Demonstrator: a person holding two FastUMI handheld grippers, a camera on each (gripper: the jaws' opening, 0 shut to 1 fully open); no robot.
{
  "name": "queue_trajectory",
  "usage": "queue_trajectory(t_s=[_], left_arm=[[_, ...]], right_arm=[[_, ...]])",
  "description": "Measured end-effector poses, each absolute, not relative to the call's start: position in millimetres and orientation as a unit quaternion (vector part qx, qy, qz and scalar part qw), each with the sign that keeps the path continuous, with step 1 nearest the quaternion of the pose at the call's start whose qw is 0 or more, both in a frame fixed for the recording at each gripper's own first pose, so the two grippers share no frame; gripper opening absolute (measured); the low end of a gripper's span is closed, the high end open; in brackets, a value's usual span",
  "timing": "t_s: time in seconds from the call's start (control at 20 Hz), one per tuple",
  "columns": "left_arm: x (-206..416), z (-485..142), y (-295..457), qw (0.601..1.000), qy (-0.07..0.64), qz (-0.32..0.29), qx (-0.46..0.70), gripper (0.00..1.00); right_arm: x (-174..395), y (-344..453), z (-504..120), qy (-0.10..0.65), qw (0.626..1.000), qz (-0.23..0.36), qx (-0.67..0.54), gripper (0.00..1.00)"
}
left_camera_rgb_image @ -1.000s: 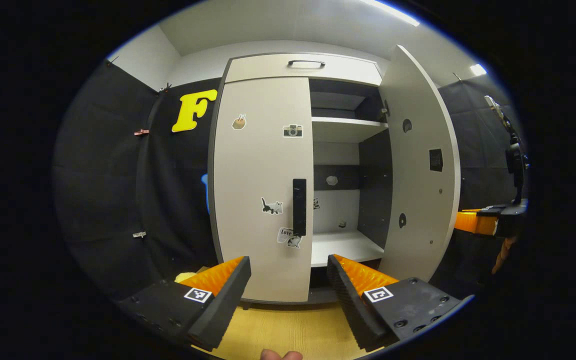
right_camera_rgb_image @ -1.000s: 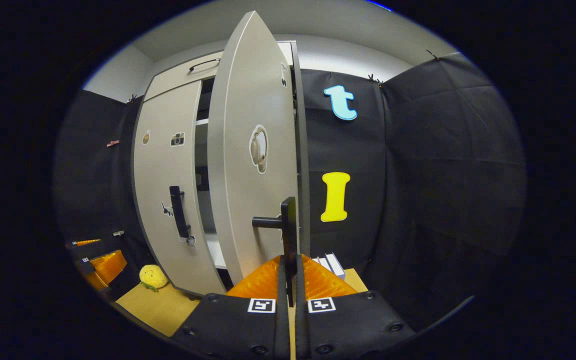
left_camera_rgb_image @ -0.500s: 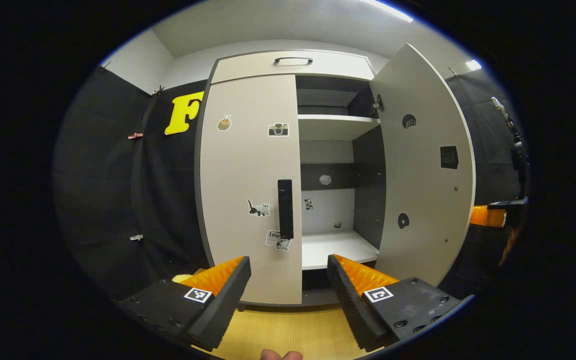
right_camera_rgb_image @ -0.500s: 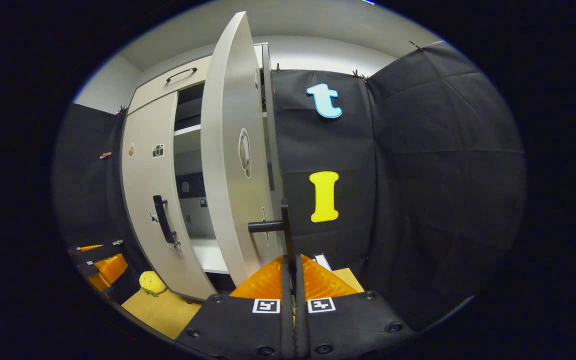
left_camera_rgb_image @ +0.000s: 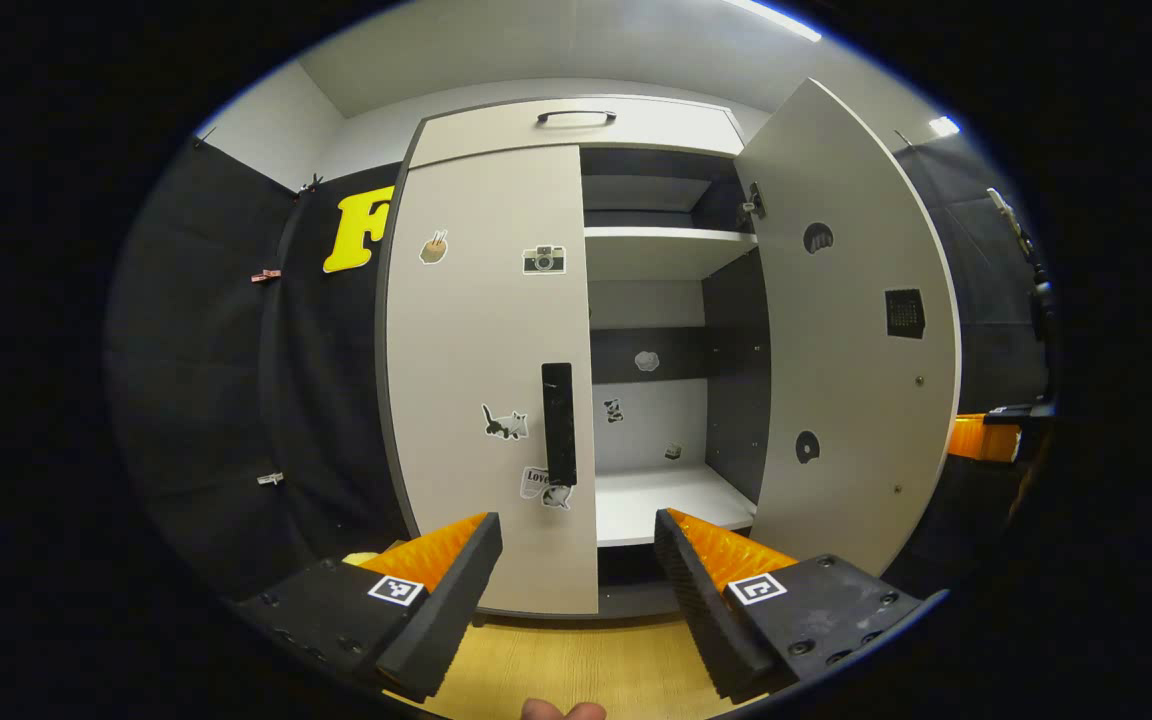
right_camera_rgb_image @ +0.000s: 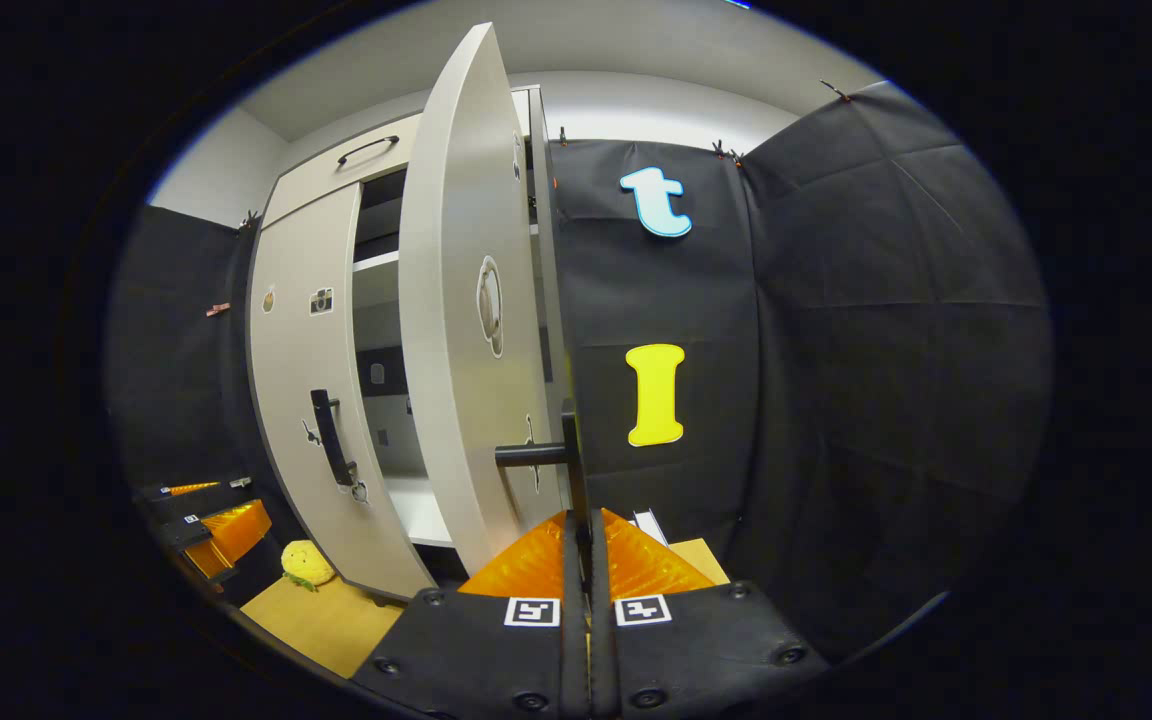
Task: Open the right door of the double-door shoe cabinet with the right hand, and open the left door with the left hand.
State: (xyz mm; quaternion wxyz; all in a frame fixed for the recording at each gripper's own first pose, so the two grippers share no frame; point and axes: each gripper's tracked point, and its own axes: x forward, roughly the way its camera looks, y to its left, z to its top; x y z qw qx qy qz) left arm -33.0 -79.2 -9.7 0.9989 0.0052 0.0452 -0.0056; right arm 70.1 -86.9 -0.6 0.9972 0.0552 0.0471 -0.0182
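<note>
The shoe cabinet [left_camera_rgb_image: 576, 125] stands against the booth's black cloth wall, its right door [left_camera_rgb_image: 851, 340] swung wide open and its left door [left_camera_rgb_image: 481, 370] closed flat. In the left gripper view, the left claw [left_camera_rgb_image: 576, 565] hangs in front of the cabinet with its fingers spread wide and nothing between them, short of the left door's black vertical handle [left_camera_rgb_image: 558, 423], which sits near that door's inner edge. Stickers dot the left door: a camera [left_camera_rgb_image: 543, 259], a cat [left_camera_rgb_image: 504, 423] and others too small to make out. Past the open door the inside shows a white upper shelf [left_camera_rgb_image: 666, 250] and a white lower shelf [left_camera_rgb_image: 671, 500], with dark side panels. A drawer front with a black pull [left_camera_rgb_image: 576, 116] tops the cabinet. A wooden floor [left_camera_rgb_image: 586, 665] lies below.

In the right gripper view, the right claw [right_camera_rgb_image: 584, 545] is pressed together on the right door's black handle [right_camera_rgb_image: 573, 470], both fingers pinching its vertical bar, the door's edge turned toward the camera. A yellow plush toy [right_camera_rgb_image: 306, 563] lies on the floor by the cabinet's left foot, close to the left claw seen far off at the lower left. A small white box [right_camera_rgb_image: 650, 525] sits just behind the right claw, beside the cloth wall. Nothing stands between the left claw and the left door's handle.
</note>
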Motion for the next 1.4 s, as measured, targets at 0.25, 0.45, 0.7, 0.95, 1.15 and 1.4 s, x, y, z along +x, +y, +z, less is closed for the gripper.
queue_trajectory(t_s=[0.25,0.45,0.7,0.95,1.15,1.4], left_arm=[[-30,-7,-79,0.999,0.041,-0.003,0.007,0.95],[-28,-7,-79,0.999,0.041,-0.004,0.005,0.95],[-24,-7,-79,0.999,0.039,-0.004,0.006,0.95],[-14,-3,-78,0.999,0.033,-0.004,0.008,0.95],[6,1,-75,1.0,0.025,-0.006,0.007,0.95],[52,6,-71,1.0,0.013,-0.009,0.019,0.95]], right_arm=[[72,-87,0,0.052,0.997,-0.021,0.056,0.06],[69,-88,0,0.054,0.997,-0.024,0.059,0.06],[57,-93,6,0.045,0.997,-0.023,0.058,0.17],[48,-117,14,0.03,0.996,-0.057,0.058,0.74],[40,-124,22,0.0,0.995,-0.069,0.076,0.98],[26,-142,21,0.001,0.995,-0.091,0.036,0.98]])
